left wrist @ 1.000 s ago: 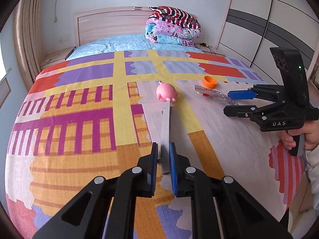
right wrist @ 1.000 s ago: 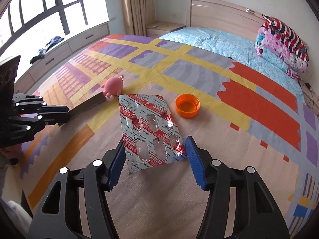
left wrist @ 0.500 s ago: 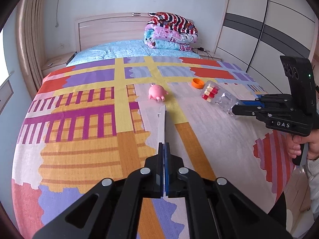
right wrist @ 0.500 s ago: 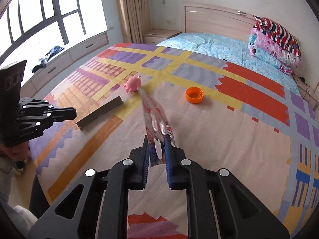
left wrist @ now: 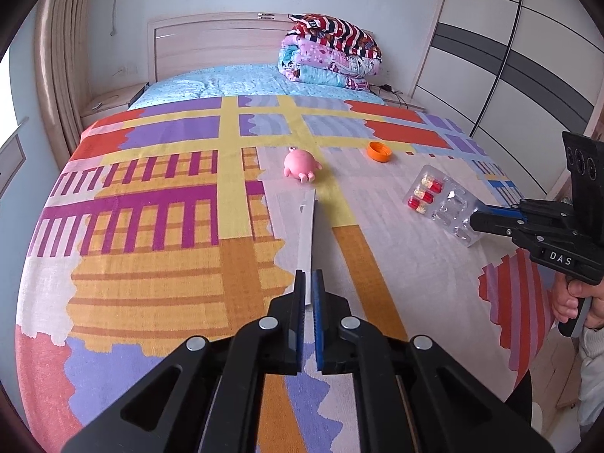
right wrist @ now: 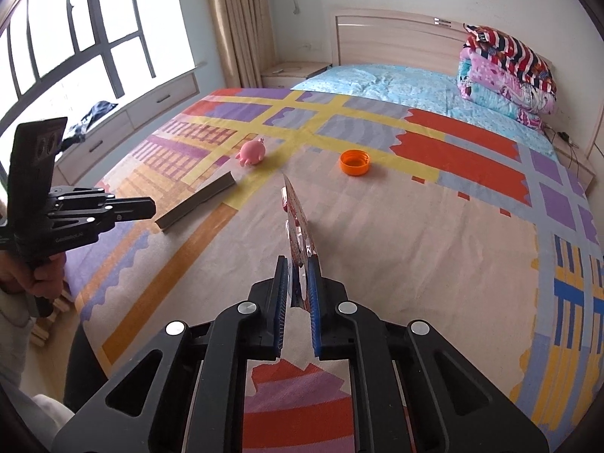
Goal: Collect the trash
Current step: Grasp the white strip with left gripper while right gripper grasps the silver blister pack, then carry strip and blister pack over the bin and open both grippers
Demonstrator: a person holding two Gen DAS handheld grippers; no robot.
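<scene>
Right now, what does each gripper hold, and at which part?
Left gripper: the flat grey strip, at its near end. Right gripper, jaws closing: the pill blister pack, at its near edge.

Bed (left wrist: 158,249) w/ patchwork cover: pink pig toy (left wrist: 300,163), orange cap (left wrist: 379,151), folded quilts (left wrist: 330,53), prob. at headboard

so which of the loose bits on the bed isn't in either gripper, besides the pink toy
The orange cap, lying open side up beyond the pink toy; the blister pack and grey strip are both gripped.
</scene>
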